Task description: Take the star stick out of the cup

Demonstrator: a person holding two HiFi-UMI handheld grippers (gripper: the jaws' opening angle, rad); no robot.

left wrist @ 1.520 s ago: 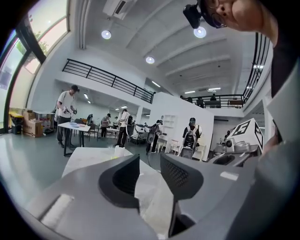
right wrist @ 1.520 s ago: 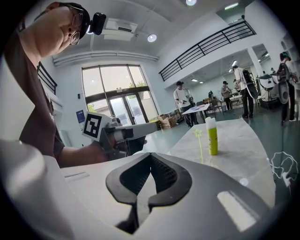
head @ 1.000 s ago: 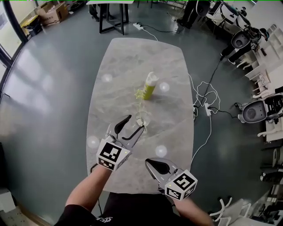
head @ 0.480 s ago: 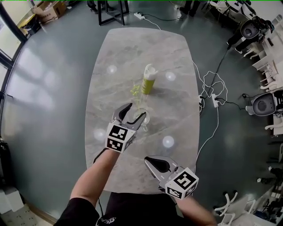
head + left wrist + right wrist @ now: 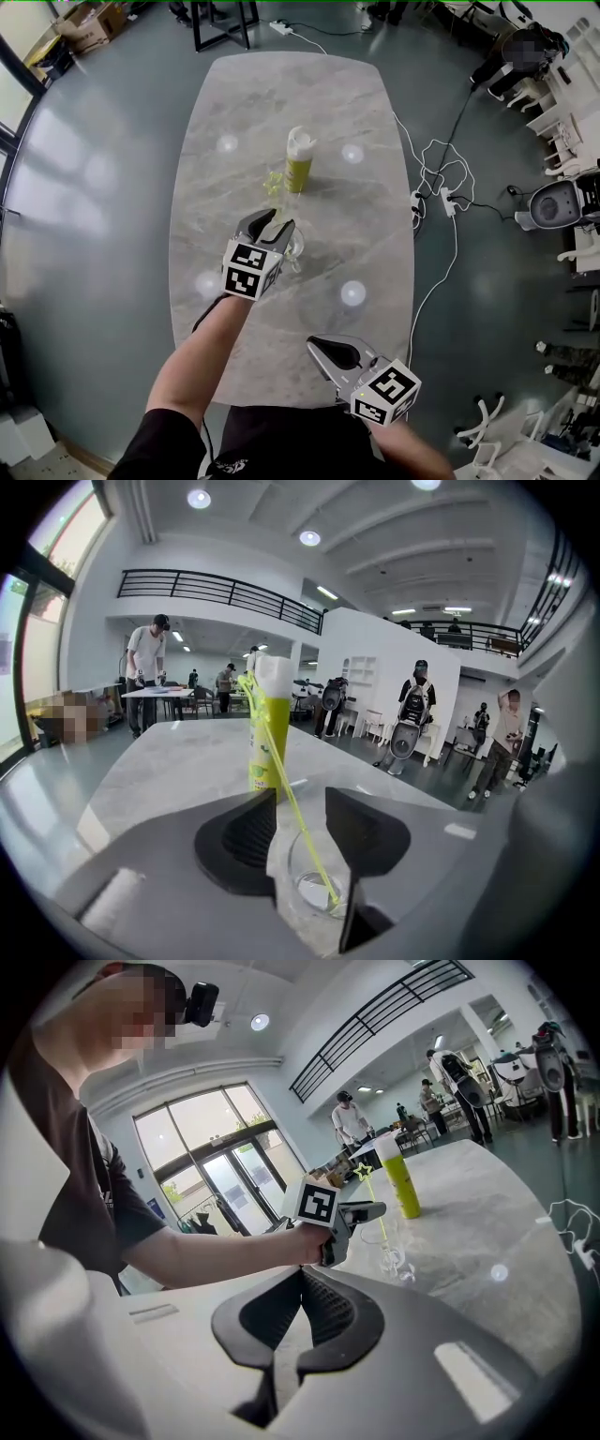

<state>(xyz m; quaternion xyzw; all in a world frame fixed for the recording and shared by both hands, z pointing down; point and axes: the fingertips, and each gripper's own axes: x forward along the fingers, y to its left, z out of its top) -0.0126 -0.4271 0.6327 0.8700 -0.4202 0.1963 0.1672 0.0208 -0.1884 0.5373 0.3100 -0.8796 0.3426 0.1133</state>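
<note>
The left gripper (image 5: 278,221) has reached the cup (image 5: 295,247), jaws closing round the middle of the thin, light, bendy stick (image 5: 292,803), not pinching yet.

Dark short-sleeved T-shirt (image 5: 49,1180), sleeves (image 5: 131,1221) ending above the elbows, bare forearms (image 5: 202,354), black camera (image 5: 201,1003) worn on head

left claw (image 5: 300,797) closing — star stick (image 5: 296,819) between its jaws | stick foot in cup (image 5: 307,894) | bottle (image 5: 266,738) behind
</note>
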